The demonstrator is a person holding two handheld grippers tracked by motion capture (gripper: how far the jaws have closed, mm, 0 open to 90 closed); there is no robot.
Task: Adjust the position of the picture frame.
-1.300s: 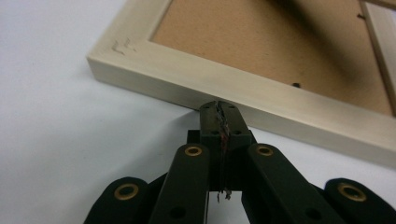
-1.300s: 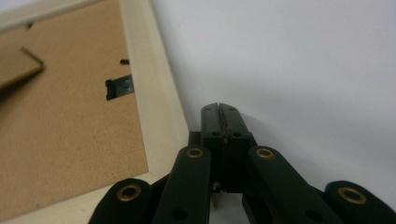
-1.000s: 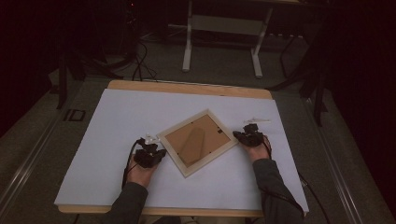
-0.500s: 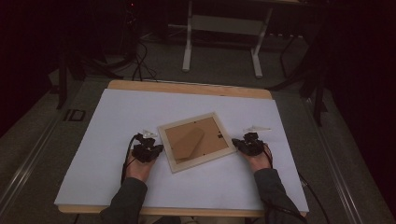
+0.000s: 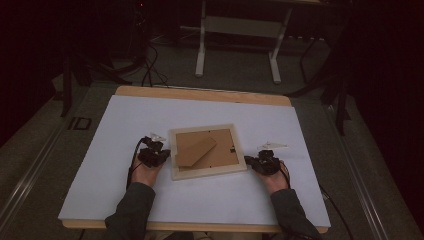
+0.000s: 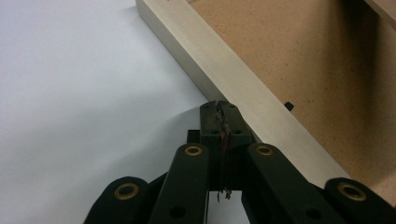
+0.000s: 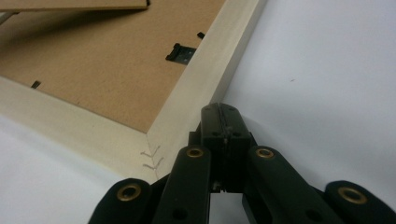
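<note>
A pale wooden picture frame [image 5: 207,152] lies face down on the white table top [image 5: 115,130], its brown backing board and folded stand up. My left gripper [image 5: 166,156] is shut with nothing in it, its tips against the frame's left rail [image 6: 224,88]. My right gripper [image 5: 248,161] is also shut and empty, touching the frame's right rail [image 7: 210,79] near the stapled bottom corner. The jaw tips press together in both gripper views [image 6: 221,108] [image 7: 223,112]. A small metal hanger clip [image 7: 180,52] sits on the backing by the right rail.
The white sheet covers a wooden table whose far edge [image 5: 200,94] shows bare. A metal stand [image 5: 237,35] and cables lie on the dark floor beyond. The person's forearms [image 5: 132,210] come in from the bottom.
The frame has turned from a diagonal position to nearly square with the table. Both grippers moved with it, the left upward and the right downward along its sides.
</note>
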